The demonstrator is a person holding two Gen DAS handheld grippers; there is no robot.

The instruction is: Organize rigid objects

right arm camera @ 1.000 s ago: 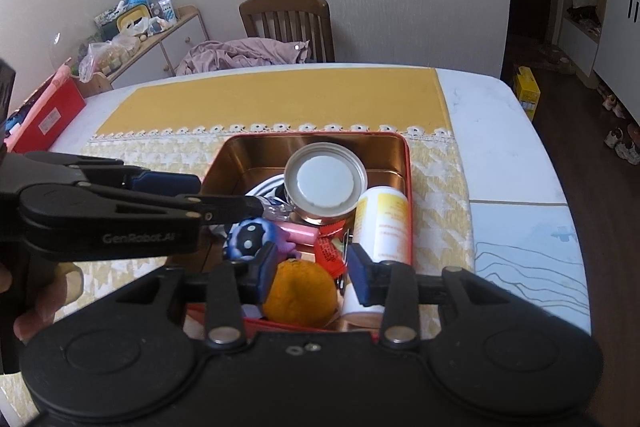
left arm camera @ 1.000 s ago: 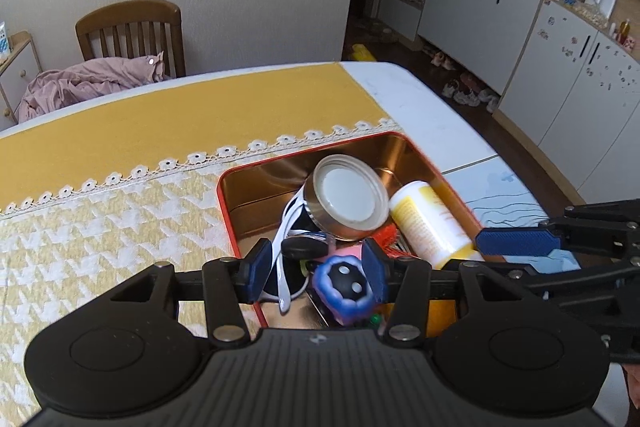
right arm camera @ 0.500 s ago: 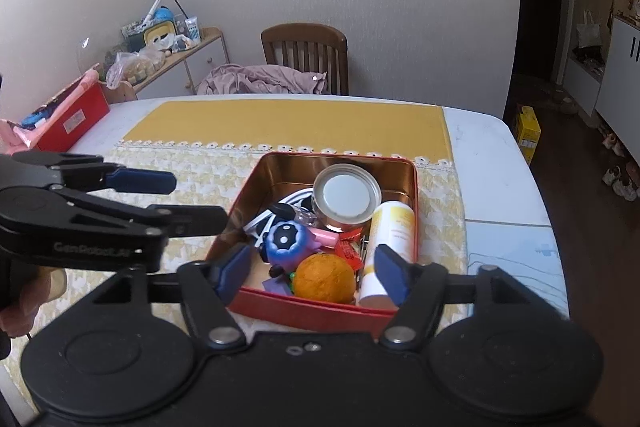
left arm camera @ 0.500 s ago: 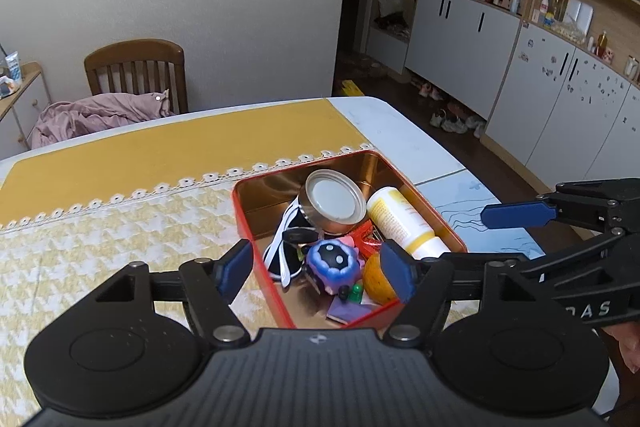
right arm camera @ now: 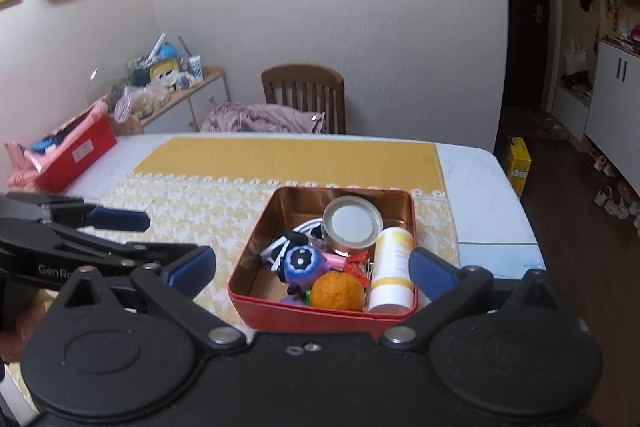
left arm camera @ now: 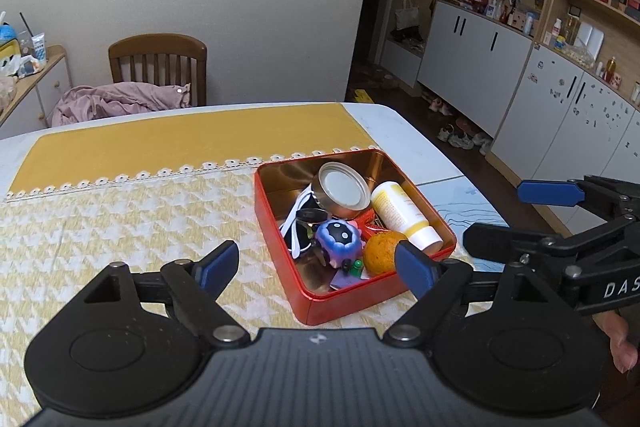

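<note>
Left wrist view shows the red tin [left arm camera: 316,301] on the yellow houndstooth cloth [left arm camera: 120,219], its near contents partly hidden by the wall and by the left gripper [left arm camera: 316,263], whose jaws stand wide and hold nothing. Small items beneath the blue-purple toy [left arm camera: 340,241] are too jumbled to name. Inside the tin lie an orange [right arm camera: 338,291], a round jar [right arm camera: 352,223] tipped lid-up, and a white-and-yellow bottle [right arm camera: 391,269] on its side, long axis running front to back along the tin's right wall. The right gripper [right arm camera: 312,271] is also spread wide, empty, near the tin's front edge.
</note>
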